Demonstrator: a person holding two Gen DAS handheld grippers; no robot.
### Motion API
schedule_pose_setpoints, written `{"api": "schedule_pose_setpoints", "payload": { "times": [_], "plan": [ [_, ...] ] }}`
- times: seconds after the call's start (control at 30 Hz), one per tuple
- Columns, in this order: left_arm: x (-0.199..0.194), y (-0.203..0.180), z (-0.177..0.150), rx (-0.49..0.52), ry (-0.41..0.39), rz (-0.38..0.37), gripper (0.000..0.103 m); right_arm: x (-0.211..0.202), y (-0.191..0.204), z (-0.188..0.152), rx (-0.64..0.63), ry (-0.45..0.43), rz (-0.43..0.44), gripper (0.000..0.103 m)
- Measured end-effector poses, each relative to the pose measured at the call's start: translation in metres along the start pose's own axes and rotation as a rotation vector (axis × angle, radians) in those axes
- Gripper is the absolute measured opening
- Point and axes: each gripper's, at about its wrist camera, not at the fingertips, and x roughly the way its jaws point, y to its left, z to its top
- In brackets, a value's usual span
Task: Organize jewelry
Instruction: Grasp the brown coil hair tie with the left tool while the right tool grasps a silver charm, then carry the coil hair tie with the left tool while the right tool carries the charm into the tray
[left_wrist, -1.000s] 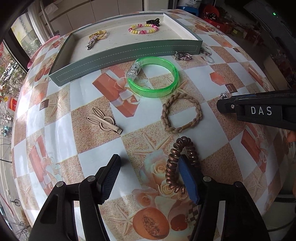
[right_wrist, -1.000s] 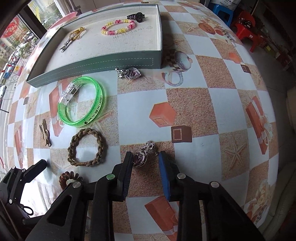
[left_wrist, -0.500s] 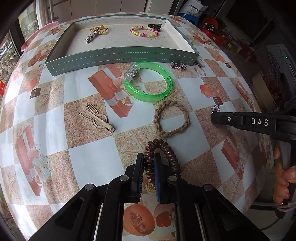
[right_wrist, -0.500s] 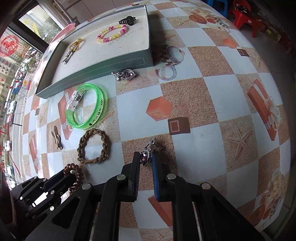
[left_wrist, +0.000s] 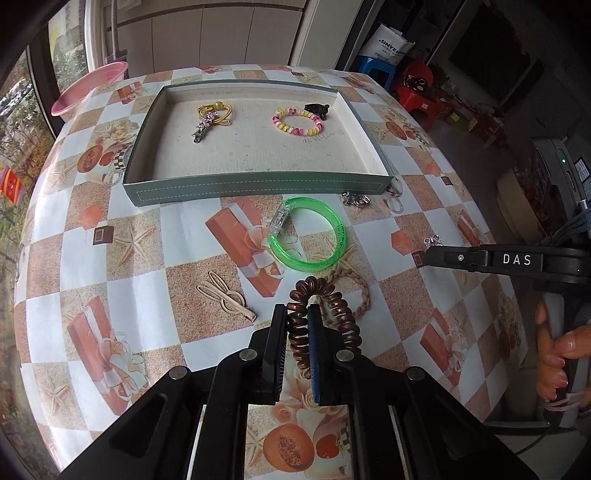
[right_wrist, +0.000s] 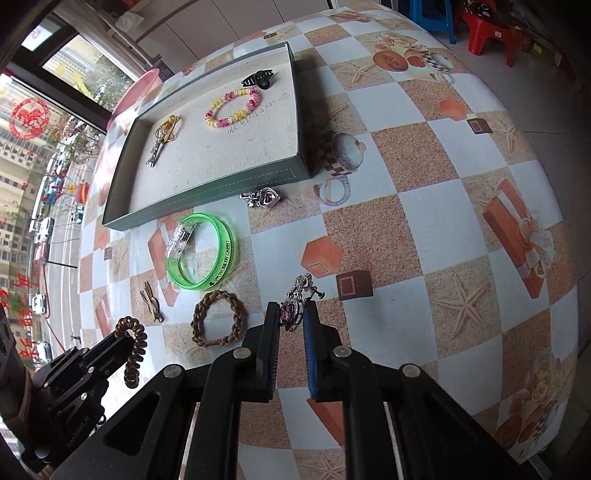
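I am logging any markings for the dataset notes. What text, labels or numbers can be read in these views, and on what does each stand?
"DAS": white letters on the side of the right hand-held gripper.
"APP": boxed print on the green bangle; the characters beside it are too small to read.
"SINYE...": partly cut off, on a white bag behind the table.
Handwriting on the tray floor: digits, not legible.
Print on the left hand-held gripper body: too blurred.

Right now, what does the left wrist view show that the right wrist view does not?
Only the left view shows the person's hand on the right gripper's handle. Only the right view shows the heart pendant between the right gripper fingers. Both show the tray, green bangle, and the coil hair tie in the left gripper.
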Motion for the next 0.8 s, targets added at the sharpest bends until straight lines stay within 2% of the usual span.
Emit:
{"api": "schedule_pose_setpoints", "payload": {
  "times": [0.27, 0.43, 0.63, 0.8],
  "plan": [
    [-0.015, 0.014, 0.041, -0.034, -0.070, 0.028, 0.024, -0.021, 0.016, 0.044, -0.044, -0.051, 0.054, 0.013],
    [-0.016, 0.028, 0.070, -0.035, -0.112, 0.076, 0.024, -0.026, 0.028, 0.079, -0.077, -0.085, 0.080, 0.013],
    [-0.006, 0.047, 0.104, -0.080, -0.147, 0.103, 0.024, -0.016, 0.046, 0.119, -0.123, -0.089, 0.096, 0.011],
    [0.018, 0.060, 0.128, -0.111, -0.146, 0.139, 0.024, 0.009, 0.060, 0.147, -0.159, -0.069, 0.100, 0.011]
  ]
}}
